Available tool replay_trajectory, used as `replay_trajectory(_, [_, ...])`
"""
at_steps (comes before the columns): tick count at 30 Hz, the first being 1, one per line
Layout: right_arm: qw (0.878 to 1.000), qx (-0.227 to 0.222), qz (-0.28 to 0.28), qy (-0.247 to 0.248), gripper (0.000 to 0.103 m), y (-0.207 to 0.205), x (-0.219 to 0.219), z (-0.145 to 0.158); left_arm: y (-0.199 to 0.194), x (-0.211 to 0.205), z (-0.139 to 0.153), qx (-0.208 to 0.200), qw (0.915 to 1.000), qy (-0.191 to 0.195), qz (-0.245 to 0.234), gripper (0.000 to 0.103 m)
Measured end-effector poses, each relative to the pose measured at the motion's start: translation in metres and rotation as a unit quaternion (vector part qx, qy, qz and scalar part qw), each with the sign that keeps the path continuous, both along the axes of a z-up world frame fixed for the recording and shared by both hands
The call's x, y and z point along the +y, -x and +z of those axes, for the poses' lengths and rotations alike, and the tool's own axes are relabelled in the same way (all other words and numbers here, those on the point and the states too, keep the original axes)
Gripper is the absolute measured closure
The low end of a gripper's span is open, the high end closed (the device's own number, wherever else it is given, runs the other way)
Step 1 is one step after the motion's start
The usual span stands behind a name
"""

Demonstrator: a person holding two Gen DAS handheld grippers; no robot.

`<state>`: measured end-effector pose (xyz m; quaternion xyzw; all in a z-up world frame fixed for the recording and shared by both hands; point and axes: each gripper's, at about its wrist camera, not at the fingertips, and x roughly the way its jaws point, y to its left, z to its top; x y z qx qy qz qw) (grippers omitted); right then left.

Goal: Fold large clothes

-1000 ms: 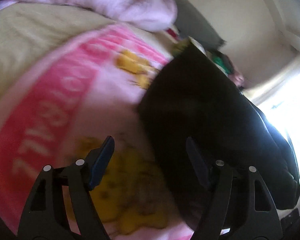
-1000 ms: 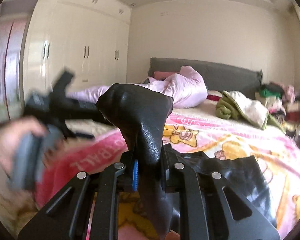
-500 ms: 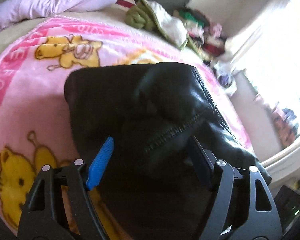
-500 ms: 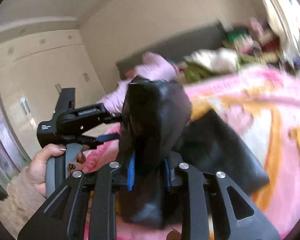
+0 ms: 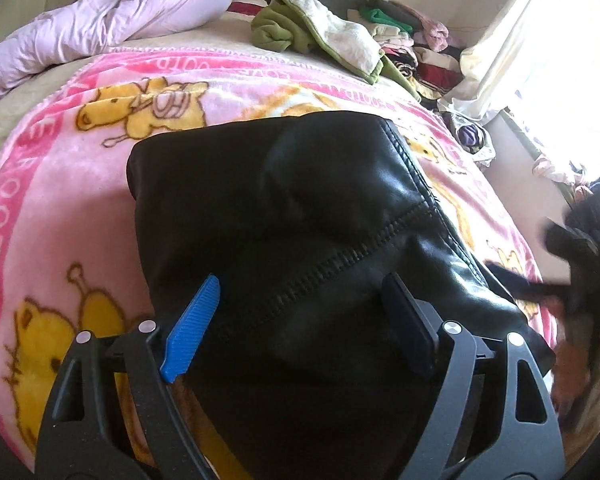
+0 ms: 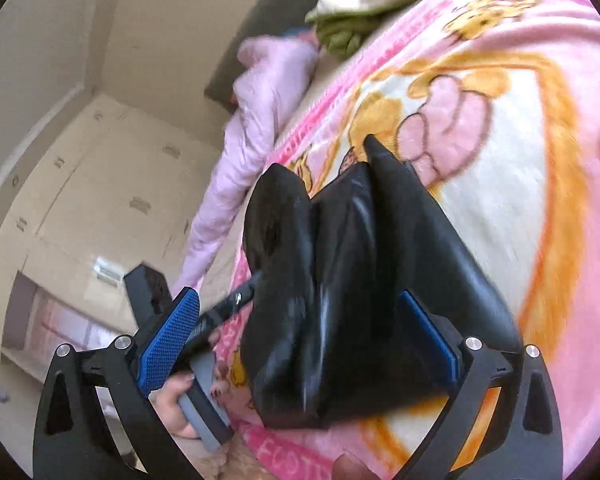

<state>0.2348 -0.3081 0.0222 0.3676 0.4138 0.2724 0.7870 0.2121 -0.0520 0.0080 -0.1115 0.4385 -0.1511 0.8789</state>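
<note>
Gripper (image 5: 300, 328) over black (glossy) garment (image 5: 300, 200)

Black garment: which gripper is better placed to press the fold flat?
Probably left. The left gripper is open, centred over the black garment lying on the blanket. The right gripper, also open, views it from the edge, blurred.

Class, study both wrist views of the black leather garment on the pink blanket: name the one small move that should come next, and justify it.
Probably close the left gripper on the black leather garment near its stitched seam. Both grippers are open, the right gripper too, so nothing holds the garment. It lies bunched on the pink blanket, with upright folds in the right wrist view, so it likely needs gripping and flattening.
</note>
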Motion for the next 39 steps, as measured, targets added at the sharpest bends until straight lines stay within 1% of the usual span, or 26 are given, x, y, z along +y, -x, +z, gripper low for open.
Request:
replay_trajectory(2, [0.999,0.012,0.024,0.030,0.005,-0.025,0.006,0.006,0.004,-0.001,0.001,-0.002,1.0000,-0.003,-0.001,0.028])
replay_trajectory(4, [0.996,0.037,0.050,0.063,0.005,-0.048,0.021,0.009,0.005,-0.001,0.001,-0.002,1.0000,-0.004,-0.001,0.028])
replay_trajectory(5, [0.994,0.045,0.065,0.077,0.005,-0.052,0.030,0.011,0.005,-0.001,0.001,-0.002,1.0000,-0.005,-0.001,0.028])
replay_trajectory(7, [0.988,0.050,0.100,0.103,0.005,-0.066,0.048,0.013,0.006,-0.001,0.002,-0.004,1.0000,-0.008,0.000,0.028])
replay_trajectory(8, [0.983,0.057,0.117,0.132,0.005,-0.070,0.064,0.016,0.007,0.000,0.002,-0.005,0.9999,-0.011,0.003,0.028])
replay_trajectory(10, [0.975,0.056,0.131,0.171,0.009,-0.073,0.084,0.018,0.010,0.002,0.001,-0.007,0.9999,-0.012,0.007,0.028])
replay_trajectory(11, [0.972,0.052,0.134,0.188,0.029,-0.070,0.091,0.018,0.011,0.003,0.001,-0.007,0.9999,-0.009,0.008,0.028])
replay_trajectory(12, [0.967,0.045,0.137,0.211,0.057,-0.069,0.098,0.019,0.012,0.006,0.003,-0.009,0.9999,-0.001,0.008,0.028])
replay_trajectory(13, [0.963,0.038,0.138,0.230,0.070,-0.068,0.103,0.020,0.014,0.009,0.006,-0.012,0.9999,0.005,0.009,0.028])
replay_trajectory(14, [0.958,0.020,0.137,0.249,0.078,-0.066,0.108,0.024,0.018,0.011,0.013,-0.020,0.9997,0.011,0.008,0.028])
replay_trajectory(16, [0.955,-0.016,0.140,0.260,0.085,-0.061,0.113,0.033,0.024,0.015,0.026,-0.038,0.9991,0.016,0.008,0.025])
replay_trajectory(17, [0.949,-0.050,0.143,0.275,0.087,-0.051,0.117,0.043,0.029,0.017,0.036,-0.050,0.9985,0.019,0.010,0.024])
replay_trajectory(18, [0.946,-0.082,0.144,0.280,0.088,-0.041,0.118,0.053,0.032,0.019,0.042,-0.058,0.9980,0.024,0.011,0.024])
replay_trajectory(20, [0.941,-0.129,0.141,0.281,0.090,-0.027,0.116,0.072,0.037,0.021,0.051,-0.071,0.9969,0.027,0.017,0.021])
replay_trajectory(22, [0.933,-0.159,0.128,0.295,0.091,-0.026,0.109,0.087,0.037,0.020,0.051,-0.070,0.9972,0.015,0.024,0.021])
replay_trajectory(23, [0.931,-0.167,0.118,0.302,0.091,-0.027,0.102,0.093,0.036,0.018,0.047,-0.064,0.9976,0.010,0.023,0.021])
replay_trajectory(25, [0.933,-0.169,0.094,0.305,0.091,-0.031,0.082,0.094,0.028,0.009,0.032,-0.036,0.9992,0.003,0.018,0.021])
replay_trajectory(27, [0.937,-0.154,0.078,0.304,0.091,-0.039,0.059,0.082,0.022,-0.001,0.016,-0.010,0.9999,0.002,0.006,0.021])
replay_trajectory(28, [0.939,-0.145,0.077,0.302,0.091,-0.042,0.052,0.074,0.020,-0.007,0.008,0.000,0.9999,-0.009,0.004,0.021])
replay_trajectory(29, [0.945,-0.125,0.076,0.294,0.091,-0.049,0.041,0.058,0.020,-0.010,0.004,0.003,0.9999,-0.015,0.003,0.021])
replay_trajectory(30, [0.947,-0.113,0.080,0.291,0.090,-0.053,0.037,0.047,0.019,-0.014,-0.002,0.007,0.9998,-0.017,-0.001,0.021])
replay_trajectory(31, [0.950,-0.093,0.081,0.287,0.090,-0.058,0.032,0.029,0.018,-0.016,-0.006,0.010,0.9999,-0.013,-0.001,0.021])
replay_trajectory(32, [0.951,-0.082,0.081,0.287,0.090,-0.060,0.029,0.018,0.017,-0.016,-0.009,0.013,0.9999,-0.007,-0.001,0.021])
replay_trajectory(33, [0.949,-0.072,0.082,0.296,0.089,-0.062,0.028,0.003,0.017,-0.016,-0.011,0.016,0.9999,-0.003,-0.003,0.021])
replay_trajectory(35, [0.946,-0.069,0.078,0.306,0.086,-0.061,0.026,-0.014,0.016,-0.017,-0.014,0.018,0.9998,0.001,-0.005,0.021])
replay_trajectory(39, [0.945,-0.063,0.068,0.312,0.075,-0.062,0.018,-0.034,0.013,-0.019,-0.021,0.024,0.9997,0.008,-0.005,0.021])
